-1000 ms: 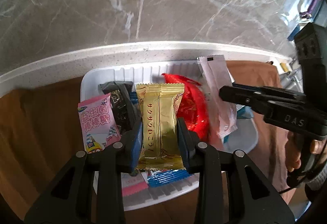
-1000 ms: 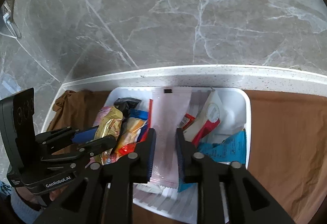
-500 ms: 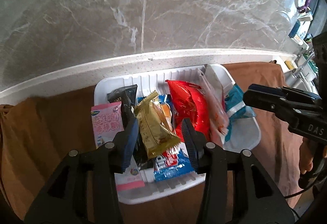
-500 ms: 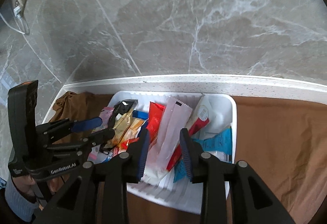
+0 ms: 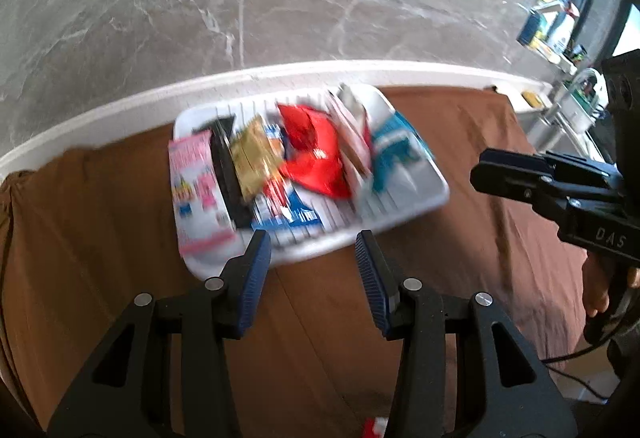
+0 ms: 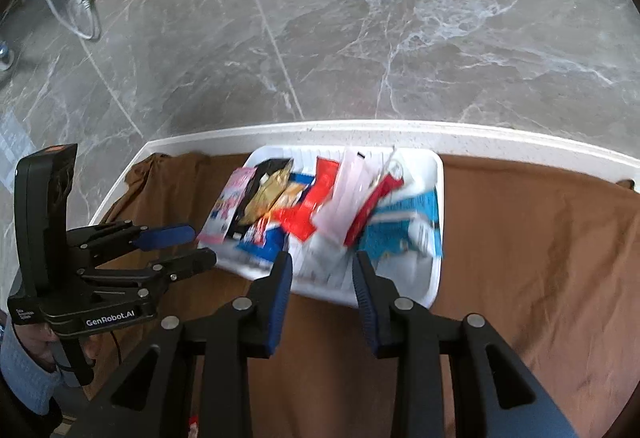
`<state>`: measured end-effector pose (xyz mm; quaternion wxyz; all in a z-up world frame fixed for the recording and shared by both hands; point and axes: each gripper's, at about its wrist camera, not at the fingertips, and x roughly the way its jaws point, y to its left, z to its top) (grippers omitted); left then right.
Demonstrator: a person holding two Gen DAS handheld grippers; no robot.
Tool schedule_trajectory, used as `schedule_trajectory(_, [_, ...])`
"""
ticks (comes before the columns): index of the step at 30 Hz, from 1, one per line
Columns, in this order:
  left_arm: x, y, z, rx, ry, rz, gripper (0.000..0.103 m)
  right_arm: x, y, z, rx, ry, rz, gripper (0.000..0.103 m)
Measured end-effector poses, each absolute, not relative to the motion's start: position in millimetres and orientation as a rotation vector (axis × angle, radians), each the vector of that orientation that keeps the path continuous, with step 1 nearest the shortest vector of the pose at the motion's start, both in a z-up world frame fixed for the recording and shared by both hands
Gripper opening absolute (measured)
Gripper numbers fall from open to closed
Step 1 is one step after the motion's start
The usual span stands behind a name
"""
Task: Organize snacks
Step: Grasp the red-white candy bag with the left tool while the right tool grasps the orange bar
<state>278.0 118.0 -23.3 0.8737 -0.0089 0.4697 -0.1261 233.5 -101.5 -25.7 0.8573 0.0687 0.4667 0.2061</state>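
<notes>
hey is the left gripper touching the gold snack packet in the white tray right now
Apart. In the left wrist view the left gripper is open and empty near the white tray edge, with the gold packet lying farther back inside.

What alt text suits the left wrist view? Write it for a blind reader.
The left gripper hangs open and empty over a brown cloth, just short of a white tray filled with snack packets. The right gripper reaches in from the right edge.
</notes>
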Motion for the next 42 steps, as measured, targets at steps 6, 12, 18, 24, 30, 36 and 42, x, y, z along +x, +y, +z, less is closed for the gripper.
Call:
schedule_trajectory(6, [230.0, 106.6, -29.7, -0.006, 1.014, -0.288, 0.042, 189.1, -106.1, -28.0, 0.144, 1.008, 0.428, 0.035])
schedule_trajectory(12, [185.2, 98.1, -40.3, 0.021, 1.051, -0.315, 0.043, 141.2, -118.6, -38.5, 0.155, 1.063, 0.419, 0.039])
schedule_trajectory(18, [144.9, 96.2, -64.3, 0.027, 1.14, -0.339, 0.043, 94.6, -134.5, -55.2, 0.166, 1.146, 0.388, 0.041])
schedule_trajectory(24, [120.9, 98.1, -87.6, 0.002, 1.229, -0.374, 0.043, 61.3, -143.5, -74.2, 0.176, 1.226, 0.352, 0.043])
schedule_trajectory(30, [112.6, 102.7, -108.3, -0.086, 1.316, -0.403, 0.048, 43.2, -147.4, -88.7, 0.194, 1.271, 0.33, 0.044])
schedule_trajectory(36, [119.2, 99.2, -120.8, -0.161, 1.333, -0.435, 0.049, 38.8, -150.4, -95.9, 0.22, 1.286, 0.314, 0.047])
schedule_trajectory(42, [134.9, 91.0, -123.9, -0.183, 1.32, -0.443, 0.049, 38.9, -149.7, -101.6, 0.243, 1.293, 0.307, 0.048])
